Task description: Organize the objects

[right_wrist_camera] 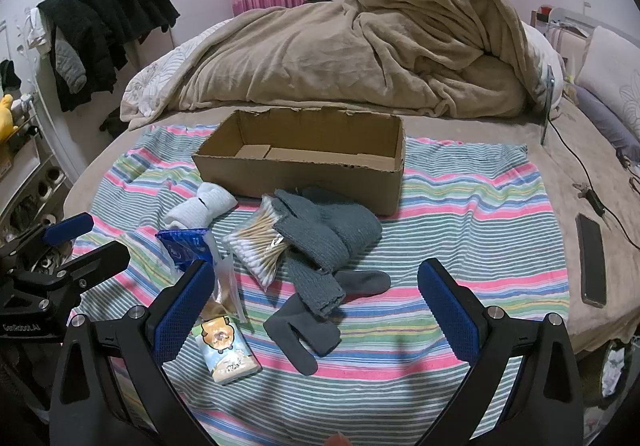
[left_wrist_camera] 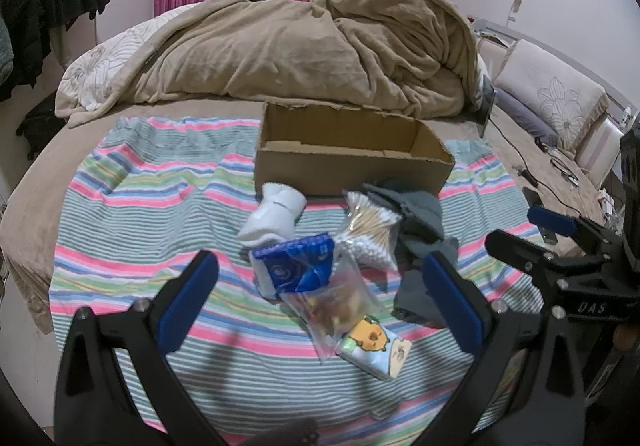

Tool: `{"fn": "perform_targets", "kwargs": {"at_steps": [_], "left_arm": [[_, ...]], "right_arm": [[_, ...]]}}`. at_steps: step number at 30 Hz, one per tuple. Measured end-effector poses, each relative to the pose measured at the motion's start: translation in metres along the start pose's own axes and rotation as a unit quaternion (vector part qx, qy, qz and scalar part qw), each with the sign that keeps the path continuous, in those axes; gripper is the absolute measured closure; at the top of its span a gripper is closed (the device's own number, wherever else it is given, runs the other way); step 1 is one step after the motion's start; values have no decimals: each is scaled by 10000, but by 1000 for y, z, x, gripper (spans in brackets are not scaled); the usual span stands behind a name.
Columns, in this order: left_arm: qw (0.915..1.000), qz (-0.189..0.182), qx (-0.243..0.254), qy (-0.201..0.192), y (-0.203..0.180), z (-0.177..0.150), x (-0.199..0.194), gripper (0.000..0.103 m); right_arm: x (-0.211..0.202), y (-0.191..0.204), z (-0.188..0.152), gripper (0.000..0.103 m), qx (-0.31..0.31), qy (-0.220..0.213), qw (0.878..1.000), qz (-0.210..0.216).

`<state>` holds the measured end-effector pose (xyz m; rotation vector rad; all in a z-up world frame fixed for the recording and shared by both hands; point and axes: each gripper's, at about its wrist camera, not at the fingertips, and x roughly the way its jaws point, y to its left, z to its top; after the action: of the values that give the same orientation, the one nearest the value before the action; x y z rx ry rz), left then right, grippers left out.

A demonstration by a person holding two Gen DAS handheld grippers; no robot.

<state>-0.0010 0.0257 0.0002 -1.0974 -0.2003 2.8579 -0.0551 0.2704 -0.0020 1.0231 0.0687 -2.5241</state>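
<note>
An open, empty cardboard box (left_wrist_camera: 352, 162) (right_wrist_camera: 304, 174) stands on a striped cloth (left_wrist_camera: 140, 222) (right_wrist_camera: 460, 230). In front of it lies a pile: white socks (left_wrist_camera: 276, 214) (right_wrist_camera: 200, 206), a blue tissue pack (left_wrist_camera: 296, 266) (right_wrist_camera: 184, 242), a bag of cotton swabs (left_wrist_camera: 368, 230) (right_wrist_camera: 260, 242), grey knit gloves (left_wrist_camera: 416, 214) (right_wrist_camera: 324, 230), dark grey socks (right_wrist_camera: 308, 330), a clear snack bag (left_wrist_camera: 336, 310) and a cartoon tissue pack (left_wrist_camera: 374, 346) (right_wrist_camera: 224, 346). My left gripper (left_wrist_camera: 320, 278) is open above the blue pack and snack bag. My right gripper (right_wrist_camera: 316, 286) is open above the gloves and dark socks.
A heaped beige blanket (left_wrist_camera: 304, 46) (right_wrist_camera: 360, 46) lies behind the box. A phone (right_wrist_camera: 591, 258) and cables (right_wrist_camera: 588, 182) lie on the bed at the right. Dark clothes (right_wrist_camera: 104, 34) hang at the left. Pillows (left_wrist_camera: 548, 98) sit at the far right.
</note>
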Motion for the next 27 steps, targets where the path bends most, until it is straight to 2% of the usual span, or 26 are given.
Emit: {"fn": "perform_targets", "kwargs": {"at_steps": [27], "left_arm": [[10000, -66, 62, 7, -2, 2, 1, 0]], "right_arm": [[0, 0, 1, 0, 6, -9, 10000, -2]]}}
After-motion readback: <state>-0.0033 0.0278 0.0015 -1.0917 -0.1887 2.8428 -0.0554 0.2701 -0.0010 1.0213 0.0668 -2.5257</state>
